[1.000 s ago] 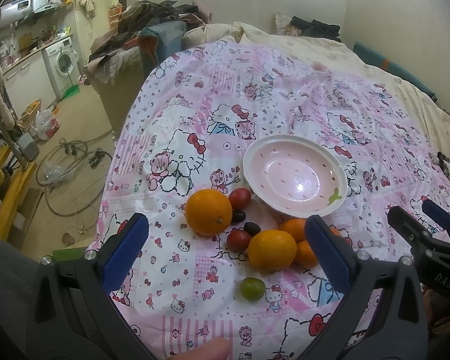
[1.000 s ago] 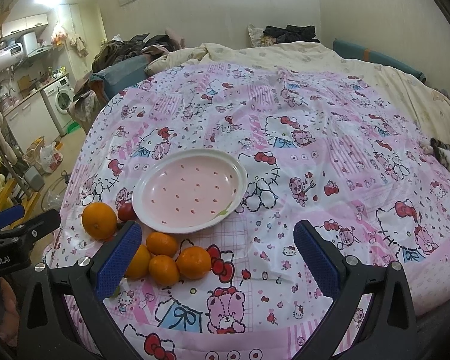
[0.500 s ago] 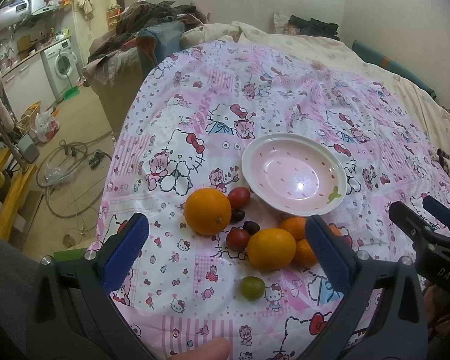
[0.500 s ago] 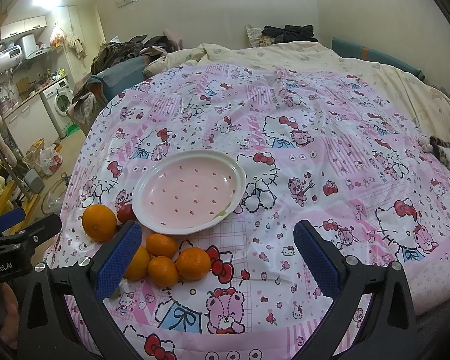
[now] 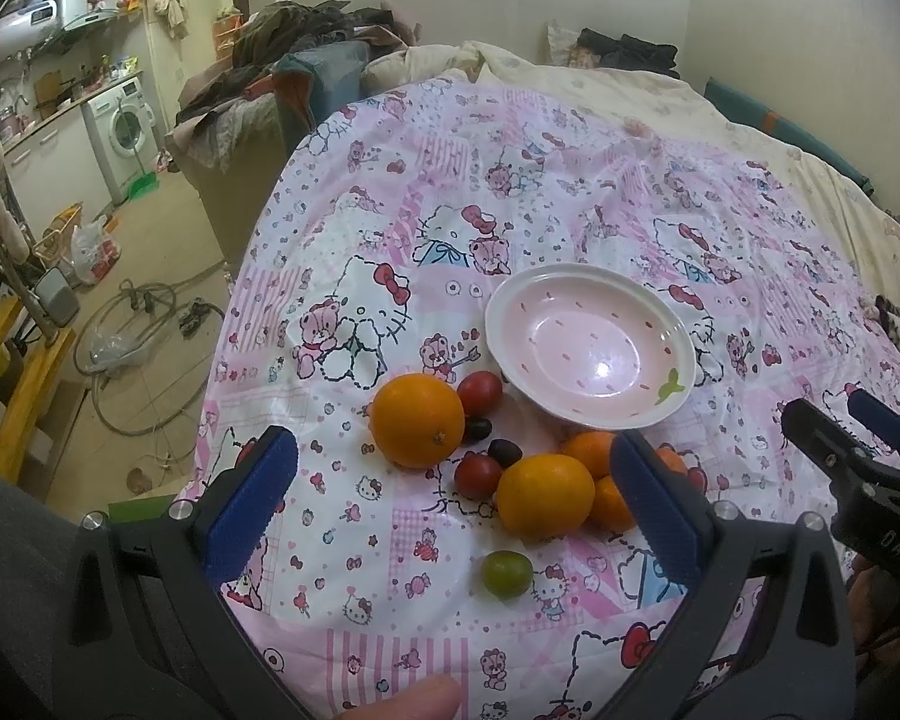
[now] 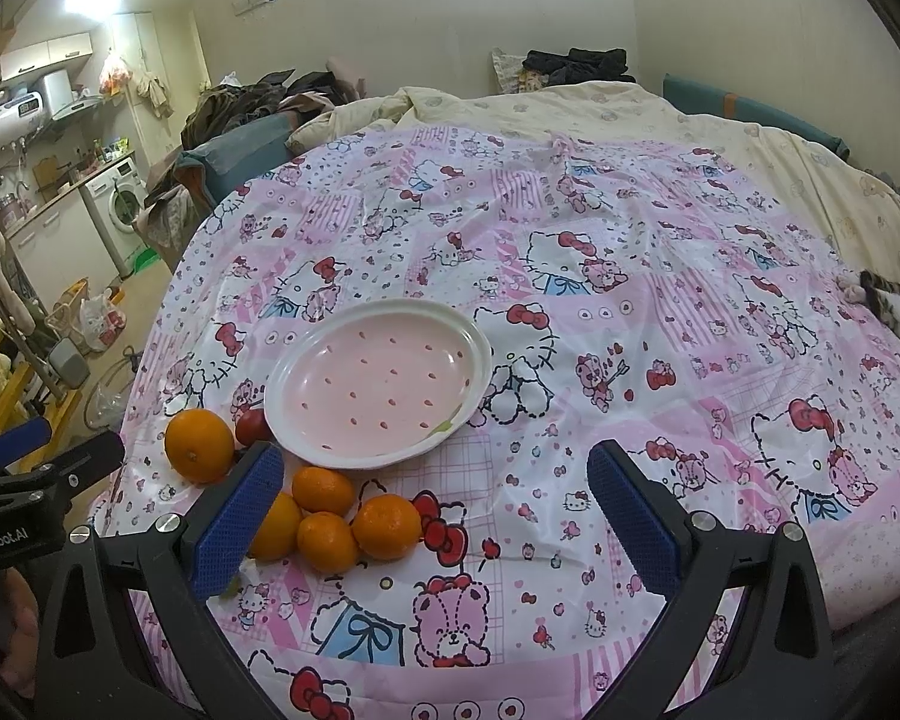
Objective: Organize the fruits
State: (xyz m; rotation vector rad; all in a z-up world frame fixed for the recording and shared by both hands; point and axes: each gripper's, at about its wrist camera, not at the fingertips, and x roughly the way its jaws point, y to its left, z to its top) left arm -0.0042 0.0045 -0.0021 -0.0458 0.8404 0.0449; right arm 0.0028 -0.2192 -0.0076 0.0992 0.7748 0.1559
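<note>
1. Both grippers are wide open with nothing in them. The left gripper (image 5: 450, 504) hovers low over the fruit pile, and the right gripper (image 6: 435, 516) hangs just off to the side of it.
2. Between the left jaws sit a big orange (image 5: 417, 420), a second orange (image 5: 545, 495), two red tomatoes (image 5: 479, 391), a couple of dark grapes (image 5: 504, 450) and a green one (image 5: 506, 573) nearest the camera. A few mandarins (image 6: 386, 525) are bunched just inside the right gripper's left pad.
3. The pink plate (image 5: 678, 339) is empty, just beyond the fruit and touching the pile's far edge, all on a cartoon-print bedspread (image 6: 630, 240).
4. Handling guess: the oranges look firm and fairly hefty, so pinch across the widest part. The tomatoes and grapes look soft and slick, so squeeze lightly or they'll squirt out or split.
5. The bed is squishy, so pressing down may make round fruit roll away.
</note>
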